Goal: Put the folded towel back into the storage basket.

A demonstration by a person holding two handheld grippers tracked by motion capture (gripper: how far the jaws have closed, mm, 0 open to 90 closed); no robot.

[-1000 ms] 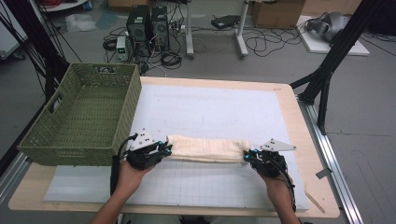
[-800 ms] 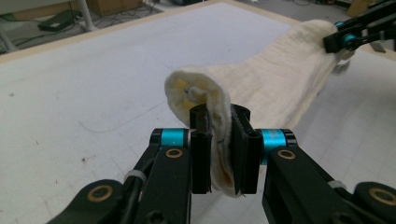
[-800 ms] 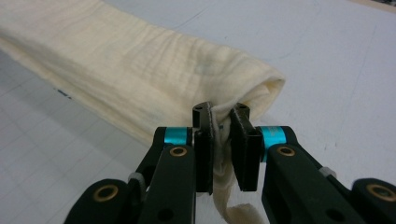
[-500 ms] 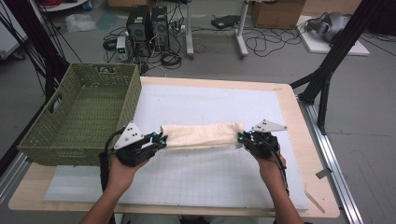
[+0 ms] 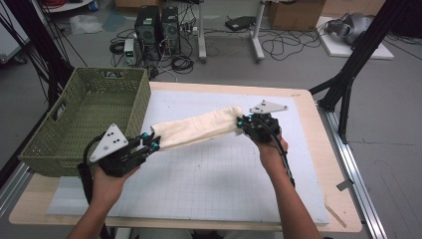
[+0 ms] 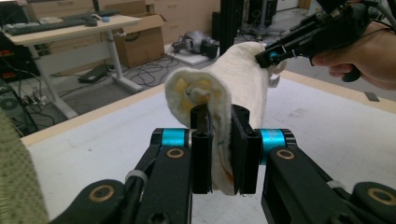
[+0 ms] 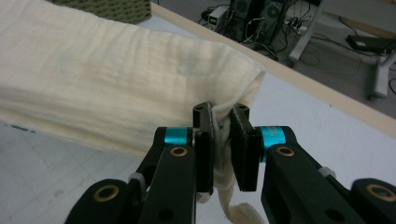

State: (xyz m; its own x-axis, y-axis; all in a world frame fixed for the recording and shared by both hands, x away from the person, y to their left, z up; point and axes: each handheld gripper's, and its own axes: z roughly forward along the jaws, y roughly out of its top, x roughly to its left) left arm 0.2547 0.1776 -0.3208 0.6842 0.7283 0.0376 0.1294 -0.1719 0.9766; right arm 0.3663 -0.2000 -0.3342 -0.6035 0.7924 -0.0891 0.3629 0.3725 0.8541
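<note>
Cream cloth [image 5: 198, 130], folded long and crinkled, hangs pinched endwise by both grippers' fingers [image 6: 243, 144].

Soft crinkled cream cloth [image 5: 199, 128]; woven green basket [image 5: 89, 117]

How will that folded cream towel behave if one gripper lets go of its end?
The towel is probably floppy: it spans between the left gripper and right gripper only because both clamp its ends. A freed end would likely drop and unfold. Its crinkled weave looks grippy, not slippery, and fairly light.
</note>
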